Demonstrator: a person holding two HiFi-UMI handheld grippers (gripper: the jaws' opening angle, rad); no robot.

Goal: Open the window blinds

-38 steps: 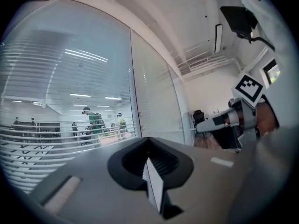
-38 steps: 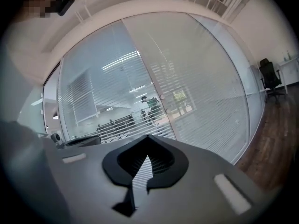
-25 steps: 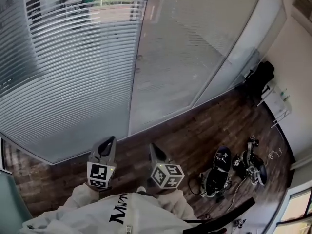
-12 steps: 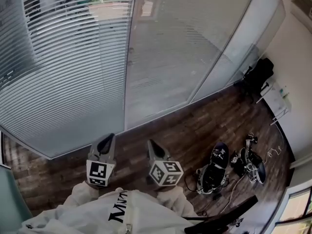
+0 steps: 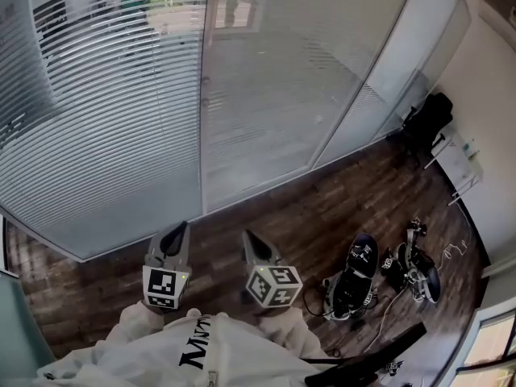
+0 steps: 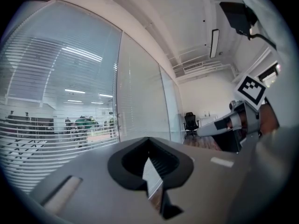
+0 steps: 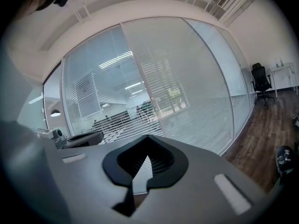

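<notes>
Illegible print point(image 5: 195, 351) on white sweatshirt point(image 5: 250, 359)

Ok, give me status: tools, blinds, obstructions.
Left tool shut, empty. Right tool shut, empty. Blinds ahead, untouched. Gear on floor at right, off the path.

Both arms, in white sleeves point(image 5: 133, 325), are held close before the torso, with the left gripper point(image 5: 177, 234) and right gripper point(image 5: 250, 242) side by side, apart, pointing forward and slightly downward, each with jaws closed together on nothing.
</notes>
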